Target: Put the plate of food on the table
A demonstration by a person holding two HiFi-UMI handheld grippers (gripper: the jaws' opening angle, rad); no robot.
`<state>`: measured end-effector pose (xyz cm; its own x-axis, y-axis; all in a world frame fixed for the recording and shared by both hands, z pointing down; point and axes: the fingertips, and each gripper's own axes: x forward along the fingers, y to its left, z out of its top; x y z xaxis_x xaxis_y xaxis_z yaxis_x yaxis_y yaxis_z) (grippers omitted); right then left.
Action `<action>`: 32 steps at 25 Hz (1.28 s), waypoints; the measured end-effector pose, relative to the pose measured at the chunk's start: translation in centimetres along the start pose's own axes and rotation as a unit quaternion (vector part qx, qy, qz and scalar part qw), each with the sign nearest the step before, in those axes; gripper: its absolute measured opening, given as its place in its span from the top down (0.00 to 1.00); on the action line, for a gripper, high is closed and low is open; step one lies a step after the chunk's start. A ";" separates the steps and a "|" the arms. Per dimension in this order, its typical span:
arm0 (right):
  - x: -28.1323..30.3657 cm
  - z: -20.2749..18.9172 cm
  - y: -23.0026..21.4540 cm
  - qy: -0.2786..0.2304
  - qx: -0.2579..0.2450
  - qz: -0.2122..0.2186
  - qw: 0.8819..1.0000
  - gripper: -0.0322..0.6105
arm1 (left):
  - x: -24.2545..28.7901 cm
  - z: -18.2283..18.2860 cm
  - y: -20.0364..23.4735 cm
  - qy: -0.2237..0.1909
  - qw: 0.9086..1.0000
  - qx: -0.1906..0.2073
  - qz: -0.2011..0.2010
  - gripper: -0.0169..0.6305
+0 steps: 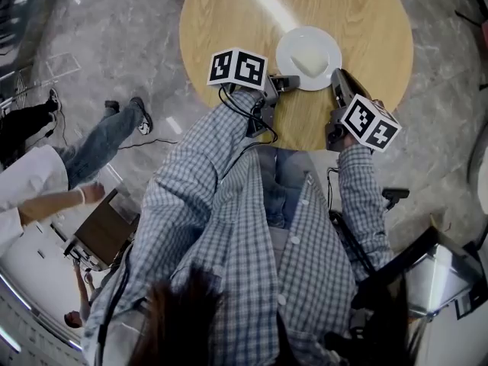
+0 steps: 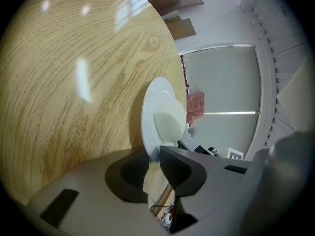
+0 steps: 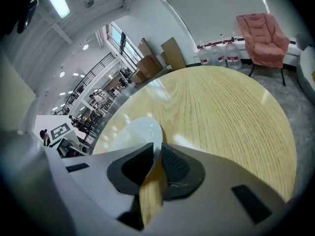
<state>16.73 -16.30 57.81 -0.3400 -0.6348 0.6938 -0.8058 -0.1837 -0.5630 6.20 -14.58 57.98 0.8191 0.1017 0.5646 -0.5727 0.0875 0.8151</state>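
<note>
The white plate (image 1: 293, 43), carrying 1 pale piece of food (image 1: 311, 62), lies over the near part of the round wooden table (image 1: 229, 21) — whether it touches the tabletop cannot be told. The left gripper (image 1: 284, 83) has its jaws drawn narrow, clamped on the plate's left rim. The right gripper (image 1: 336, 79) is clamped likewise on the opposite rim — the 2 grippers hold the plate between them

White plate (image 1: 288, 52) with pale food (image 1: 310, 61), seemingly resting on wooden table (image 1: 229, 21).
</note>
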 end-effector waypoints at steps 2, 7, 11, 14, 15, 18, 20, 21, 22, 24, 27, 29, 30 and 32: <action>0.1 -0.1 -0.1 0.002 -0.015 -0.006 1.000 0.86 | 0.2 -0.4 -0.1 0.020 1.000 0.018 0.007 0.89; 0.4 -0.1 -0.3 0.009 -0.054 -0.024 0.998 0.86 | 0.5 -1.0 -0.2 0.058 0.997 0.058 0.016 0.88; 0.5 0.2 -0.4 0.014 -0.100 -0.047 0.994 0.86 | 0.6 -1.2 -0.3 0.081 0.993 0.087 0.024 0.87; 0.7 0.4 -0.3 0.017 -0.130 -0.059 0.990 0.86 | 0.7 -1.4 -0.4 0.095 0.989 0.110 0.033 0.87; 0.7 0.4 -0.3 0.018 -0.135 -0.060 0.989 0.86 | 0.7 -1.4 -0.4 0.099 0.988 0.117 0.035 0.86; 0.7 0.3 -0.4 0.021 -0.144 -0.064 0.987 0.86 | 0.7 -1.6 -0.3 0.109 0.982 0.148 0.051 0.86; 0.7 0.3 -0.6 0.020 -0.151 -0.070 0.986 0.88 | 0.7 -1.7 -0.1 0.117 0.974 0.180 0.070 0.85; 0.7 0.4 -0.7 0.019 -0.153 -0.073 0.985 0.89 | 0.7 -1.6 0.0 0.123 0.970 0.196 0.079 0.85; 0.8 0.5 -0.8 0.019 -0.152 -0.074 0.985 0.90 | 0.6 -1.5 0.0 0.128 0.966 0.208 0.086 0.85; 0.9 0.5 -1.0 0.019 -0.150 -0.074 0.986 0.90 | 0.6 -1.3 0.1 0.134 0.962 0.220 0.093 0.84; 1.0 0.5 -1.2 0.019 -0.151 -0.075 0.986 0.90 | 0.7 -1.1 0.2 0.137 0.959 0.227 0.097 0.84; 0.7 0.8 -1.2 0.009 -0.130 -0.068 0.989 0.90 | 0.8 -1.0 0.1 0.134 0.963 0.217 0.088 0.84; 0.5 0.9 -1.1 0.003 -0.107 -0.060 0.992 0.90 | 0.9 -1.0 0.1 0.131 0.966 0.208 0.081 0.84; -0.2 1.0 -0.7 -0.006 -0.047 -0.031 0.998 0.90 | 0.9 -1.1 0.1 0.127 0.971 0.192 0.067 0.84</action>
<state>17.82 -16.84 57.60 -0.2821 -0.6336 0.7204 -0.8673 -0.1525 -0.4738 6.82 -13.42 58.42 0.6755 0.3316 0.6586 -0.5795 -0.3137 0.7522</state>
